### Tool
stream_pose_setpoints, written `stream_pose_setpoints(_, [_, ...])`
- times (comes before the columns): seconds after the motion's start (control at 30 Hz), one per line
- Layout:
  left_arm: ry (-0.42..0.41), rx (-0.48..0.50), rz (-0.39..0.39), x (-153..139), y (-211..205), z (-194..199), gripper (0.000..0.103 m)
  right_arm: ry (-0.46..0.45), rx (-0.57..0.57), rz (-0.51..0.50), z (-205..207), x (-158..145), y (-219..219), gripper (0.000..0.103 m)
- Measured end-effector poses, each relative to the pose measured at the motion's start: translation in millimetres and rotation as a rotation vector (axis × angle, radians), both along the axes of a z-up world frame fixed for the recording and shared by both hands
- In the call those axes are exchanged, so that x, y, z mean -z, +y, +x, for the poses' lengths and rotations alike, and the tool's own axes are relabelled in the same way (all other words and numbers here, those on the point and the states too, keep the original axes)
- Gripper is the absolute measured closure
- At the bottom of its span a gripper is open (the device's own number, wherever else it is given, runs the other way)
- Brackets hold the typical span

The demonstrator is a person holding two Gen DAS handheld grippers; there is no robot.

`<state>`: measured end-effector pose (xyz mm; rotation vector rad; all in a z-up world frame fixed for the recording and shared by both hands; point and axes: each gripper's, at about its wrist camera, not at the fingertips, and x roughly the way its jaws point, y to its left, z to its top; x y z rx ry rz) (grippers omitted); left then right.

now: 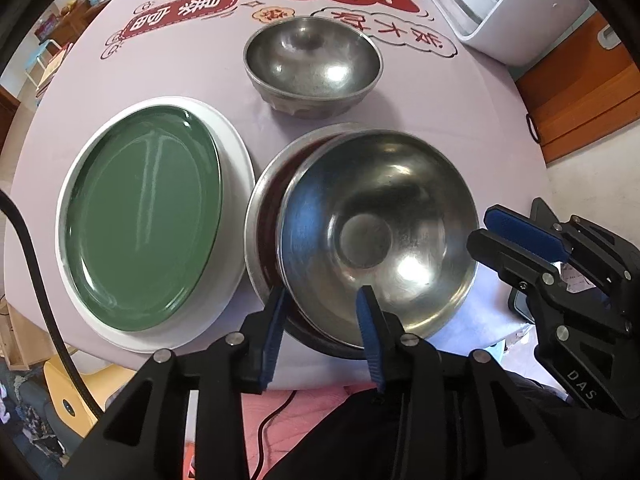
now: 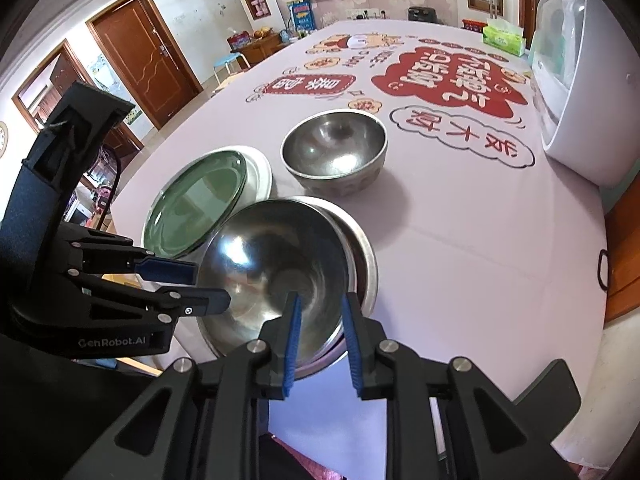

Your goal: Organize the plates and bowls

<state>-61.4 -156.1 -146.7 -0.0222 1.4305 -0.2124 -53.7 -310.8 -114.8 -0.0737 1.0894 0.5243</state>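
Shiny steel bowl sits tilted inside wider steel bowl, near table edge, so nesting unfinished. Your left gripper spread, straddling both rims. Your right gripper spread across bowl wall; contact unclear. Green plate stacked on white plate alongside.

Lavender printed tbl w/ white plate, 2 steel bowls, white appliance, tissue box.

Shiny metal bowls, glossy green plate, matt tablecloth.
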Motion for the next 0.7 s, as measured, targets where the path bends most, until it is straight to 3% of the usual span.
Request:
stream_pose_setpoints(0.3, [-0.045, -0.010, -0.013, -20, 7, 6, 0.066, -0.036, 0.013, 0.016, 7, -10, -2, 0.081])
stream_pose_setpoints(0.43, [-0.070, -0.020, -0.013, -30, 13, 15, 0.065, -0.055, 0.022, 0.030, 12, -16, -3, 0.072])
stream_pose_setpoints(0.7, [-0.125, -0.037, -0.003, -46, 21, 34, 0.062, -0.099, 0.041, 0.054, 26, -28, -2, 0.065])
